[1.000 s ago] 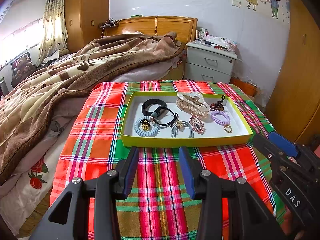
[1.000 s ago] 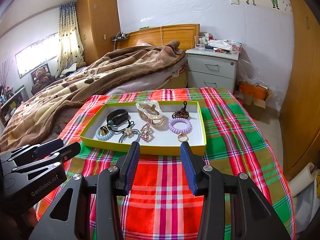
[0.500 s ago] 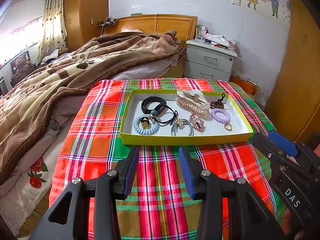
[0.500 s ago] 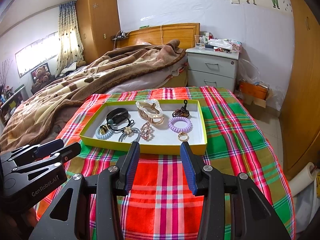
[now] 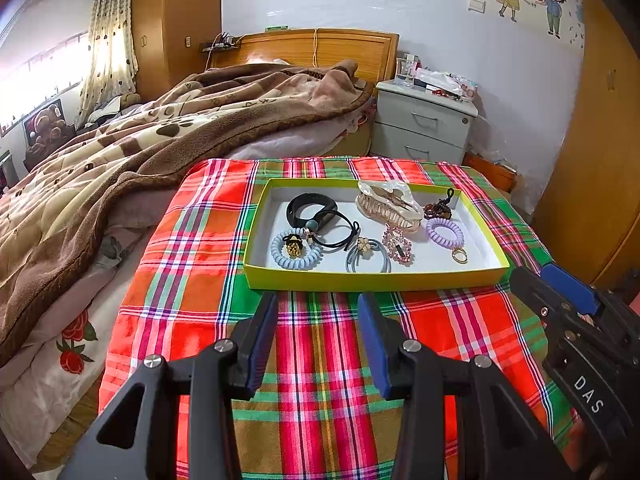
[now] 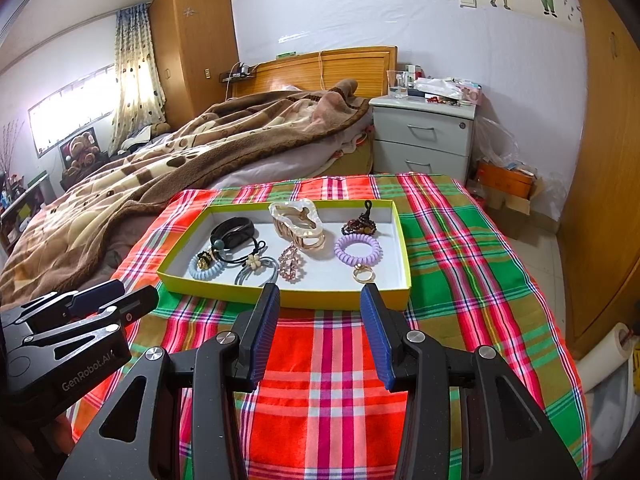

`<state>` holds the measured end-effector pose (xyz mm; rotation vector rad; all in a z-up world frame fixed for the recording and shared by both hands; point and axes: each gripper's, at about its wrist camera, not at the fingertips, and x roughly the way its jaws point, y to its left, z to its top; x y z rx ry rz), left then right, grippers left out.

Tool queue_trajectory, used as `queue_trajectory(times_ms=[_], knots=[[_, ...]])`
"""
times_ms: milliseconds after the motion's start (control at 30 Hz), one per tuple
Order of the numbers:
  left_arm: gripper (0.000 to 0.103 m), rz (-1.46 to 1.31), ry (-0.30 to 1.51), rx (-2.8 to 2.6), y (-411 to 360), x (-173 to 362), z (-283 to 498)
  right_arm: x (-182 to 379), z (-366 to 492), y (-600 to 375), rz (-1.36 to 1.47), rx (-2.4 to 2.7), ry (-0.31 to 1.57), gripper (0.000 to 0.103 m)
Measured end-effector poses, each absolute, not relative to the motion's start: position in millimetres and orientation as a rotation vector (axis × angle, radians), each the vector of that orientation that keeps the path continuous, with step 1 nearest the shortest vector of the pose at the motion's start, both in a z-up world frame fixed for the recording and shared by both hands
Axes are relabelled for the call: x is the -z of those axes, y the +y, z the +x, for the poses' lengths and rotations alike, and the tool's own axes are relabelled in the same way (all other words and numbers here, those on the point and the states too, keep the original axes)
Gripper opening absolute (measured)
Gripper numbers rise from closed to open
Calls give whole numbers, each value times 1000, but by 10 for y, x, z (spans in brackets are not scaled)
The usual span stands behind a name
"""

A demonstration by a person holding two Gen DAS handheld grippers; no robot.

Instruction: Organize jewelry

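Observation:
A yellow-rimmed shallow tray (image 5: 376, 280) (image 6: 288, 298) lies on the plaid cloth and holds several pieces: a black band (image 5: 310, 206), a pale blue coil tie (image 5: 296, 254), a large pearly claw clip (image 5: 388, 202) (image 6: 298, 224), a pink rhinestone clip (image 5: 398, 244), a purple coil tie (image 5: 445, 234) (image 6: 357, 250) and a gold ring (image 5: 460, 256) (image 6: 364, 276). My left gripper (image 5: 317, 340) is open and empty, just short of the tray's near edge. My right gripper (image 6: 320, 332) is open and empty, also just short of the tray.
The plaid cloth (image 5: 320, 360) covers the foot of a bed. A brown blanket (image 5: 120, 152) lies heaped to the left. A grey nightstand (image 5: 424, 124) with clutter stands behind. Wooden wardrobe doors (image 6: 608, 200) are at the right.
Both grippers have drawn back slightly, and the tray sits a little farther away and higher in both views. Both stay open and empty.

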<state>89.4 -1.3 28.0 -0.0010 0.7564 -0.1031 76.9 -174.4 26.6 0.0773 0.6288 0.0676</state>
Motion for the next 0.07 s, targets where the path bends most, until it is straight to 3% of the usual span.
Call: queue_trajectory(times_ms=[67], knots=[[43,-2,755,100,-13,-283,893,-266,768,-1745,76,-66,630,43]])
